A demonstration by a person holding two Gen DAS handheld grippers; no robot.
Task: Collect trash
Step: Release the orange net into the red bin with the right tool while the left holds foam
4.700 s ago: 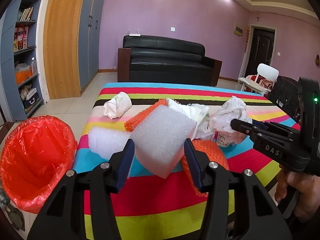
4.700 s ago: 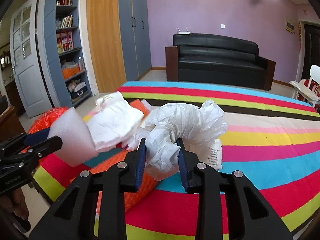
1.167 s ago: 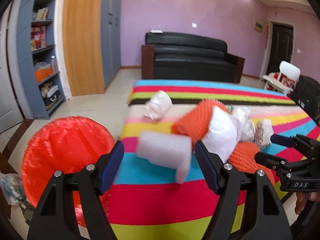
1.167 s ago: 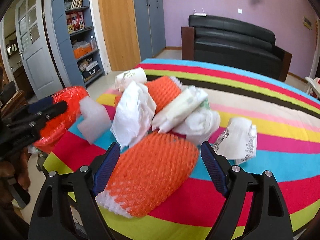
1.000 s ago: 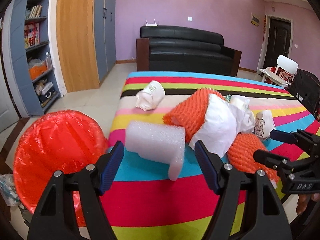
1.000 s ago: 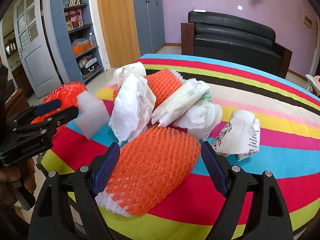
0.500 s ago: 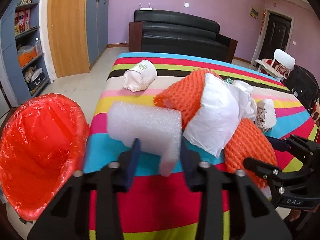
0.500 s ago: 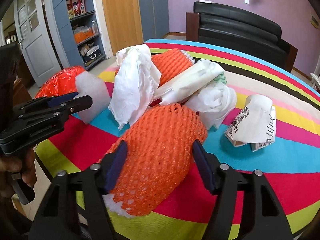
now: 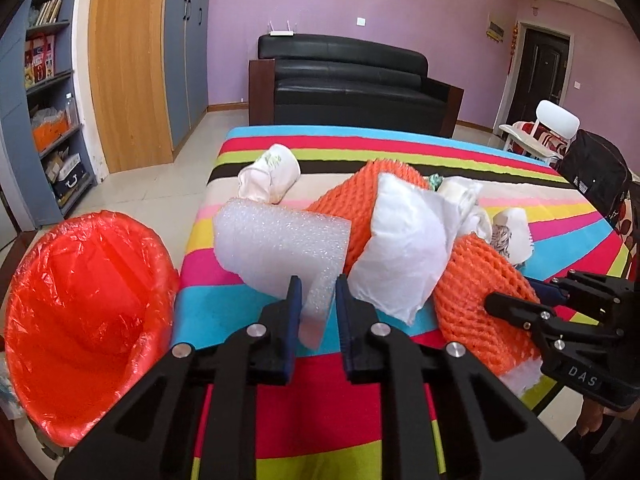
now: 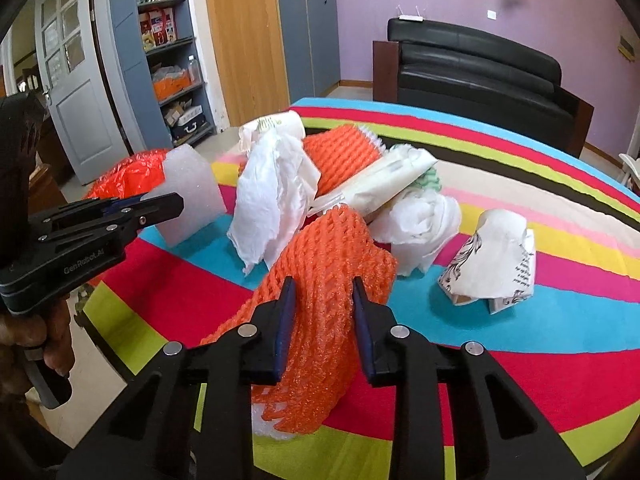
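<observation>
A white foam sheet lies on the striped table. My left gripper is closing, and its pads pinch the sheet's hanging near flap. An orange foam net sits at the table's near edge. My right gripper is closing too, squeezing the net's middle between its pads. In the left wrist view the right gripper shows at the right, against the same net. In the right wrist view the left gripper reaches in from the left at the foam sheet. A bin lined with a red bag stands open left of the table.
More trash is heaped mid-table: a white paper bag, a second orange net, a crumpled white wad, a printed paper cup and a rolled white cup. A black sofa stands behind, shelves at left.
Both grippers have gone from wide open to closed, the left on the foam sheet's flap and the right on the orange net. Both views have drawn slightly closer to the heap.
</observation>
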